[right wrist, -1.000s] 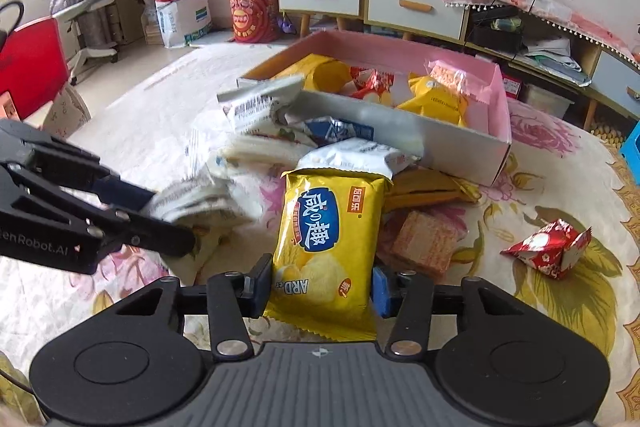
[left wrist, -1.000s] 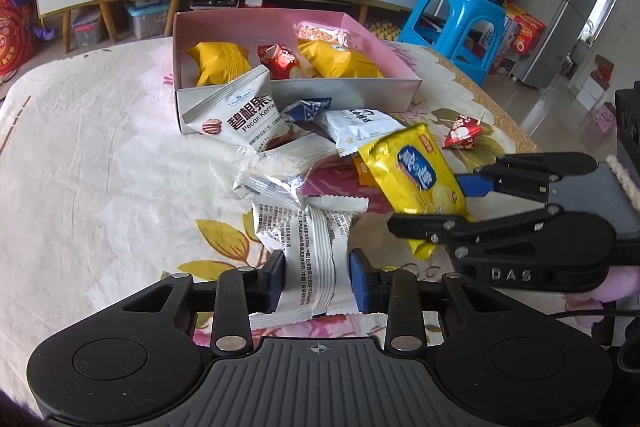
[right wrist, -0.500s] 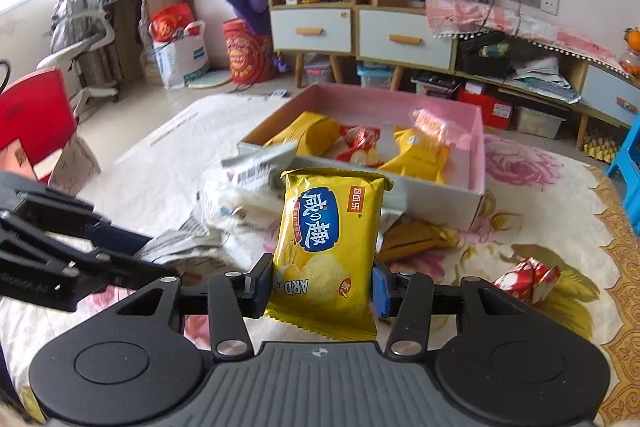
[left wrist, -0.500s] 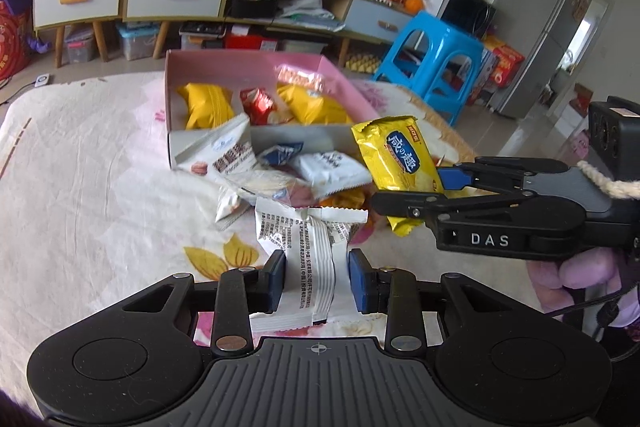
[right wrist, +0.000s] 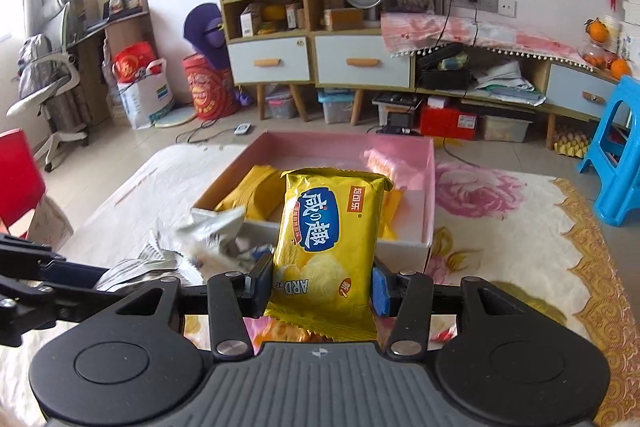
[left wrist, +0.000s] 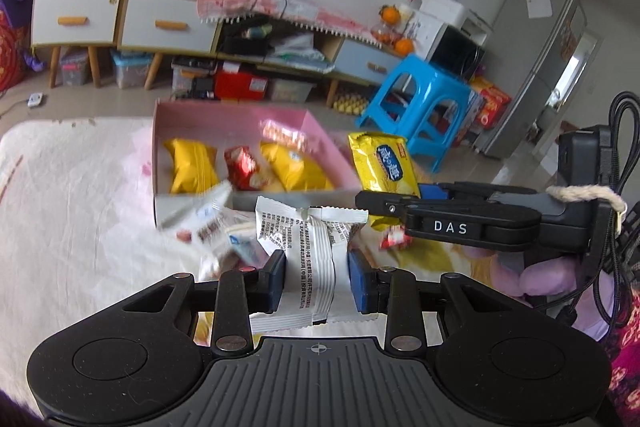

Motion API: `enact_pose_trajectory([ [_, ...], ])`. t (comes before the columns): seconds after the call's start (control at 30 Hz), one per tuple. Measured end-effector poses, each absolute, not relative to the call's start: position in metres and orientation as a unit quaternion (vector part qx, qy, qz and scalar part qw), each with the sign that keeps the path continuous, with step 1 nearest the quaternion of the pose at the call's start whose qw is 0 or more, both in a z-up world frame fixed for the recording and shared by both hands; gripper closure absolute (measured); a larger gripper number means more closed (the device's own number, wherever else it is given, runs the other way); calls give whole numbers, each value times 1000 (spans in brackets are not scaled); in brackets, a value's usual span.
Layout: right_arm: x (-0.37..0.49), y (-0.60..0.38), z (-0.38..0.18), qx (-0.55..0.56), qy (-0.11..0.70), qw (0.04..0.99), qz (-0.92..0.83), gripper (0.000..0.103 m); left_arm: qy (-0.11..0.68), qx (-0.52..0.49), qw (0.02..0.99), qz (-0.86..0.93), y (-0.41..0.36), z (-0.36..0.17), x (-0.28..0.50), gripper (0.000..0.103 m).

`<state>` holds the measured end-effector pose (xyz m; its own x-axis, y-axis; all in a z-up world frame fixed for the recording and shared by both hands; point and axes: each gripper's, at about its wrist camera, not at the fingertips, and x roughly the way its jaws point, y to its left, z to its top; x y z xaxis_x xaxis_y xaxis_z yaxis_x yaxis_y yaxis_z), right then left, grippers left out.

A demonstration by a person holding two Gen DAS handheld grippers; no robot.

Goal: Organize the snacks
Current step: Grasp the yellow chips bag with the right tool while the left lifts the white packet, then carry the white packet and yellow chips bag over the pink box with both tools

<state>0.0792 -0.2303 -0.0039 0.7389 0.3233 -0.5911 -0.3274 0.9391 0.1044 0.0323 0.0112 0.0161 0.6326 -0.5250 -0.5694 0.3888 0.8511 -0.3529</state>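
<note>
My left gripper [left wrist: 316, 281] is shut on a white printed snack packet [left wrist: 310, 251] and holds it up in front of the pink box [left wrist: 240, 115]. My right gripper [right wrist: 322, 285] is shut on a yellow cracker bag [right wrist: 330, 231], held upright above the table near the box's [right wrist: 430, 183] front wall. In the left wrist view the right gripper [left wrist: 394, 197] holds that yellow bag [left wrist: 382, 167] by the box's right front corner. The box holds yellow packets [left wrist: 192, 167] and a red one [left wrist: 244, 169]. The left gripper's fingers [right wrist: 68, 285] show at the left of the right wrist view.
Loose white snack packets [left wrist: 208, 223] lie piled before the box, also in the right wrist view [right wrist: 212, 231]. A small red packet [left wrist: 394, 239] lies on the floral tablecloth [left wrist: 72, 211]. A blue stool [left wrist: 424, 103] stands beyond the table's right edge, cabinets [right wrist: 320, 59] behind.
Both grippers have risen from the table with their packets. The yellow bag has moved closer to the box's right front corner. The white packet now hangs clear of the pile.
</note>
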Motion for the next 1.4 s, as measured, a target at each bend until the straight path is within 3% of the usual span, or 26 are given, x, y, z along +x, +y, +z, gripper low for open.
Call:
enact_pose_trajectory([
  [0.37,106,-231,8,32,298,940,164,63,313,-121,920,-200,11,29,78,72],
  [0.87,152,-227,-19,130,350,911,176,63,331,-139,928,-97,6,-10,186,72],
  [1.4,177,-212,-33,94,352,915,170,63,332,-146,931,-52,0,-35,230,72],
])
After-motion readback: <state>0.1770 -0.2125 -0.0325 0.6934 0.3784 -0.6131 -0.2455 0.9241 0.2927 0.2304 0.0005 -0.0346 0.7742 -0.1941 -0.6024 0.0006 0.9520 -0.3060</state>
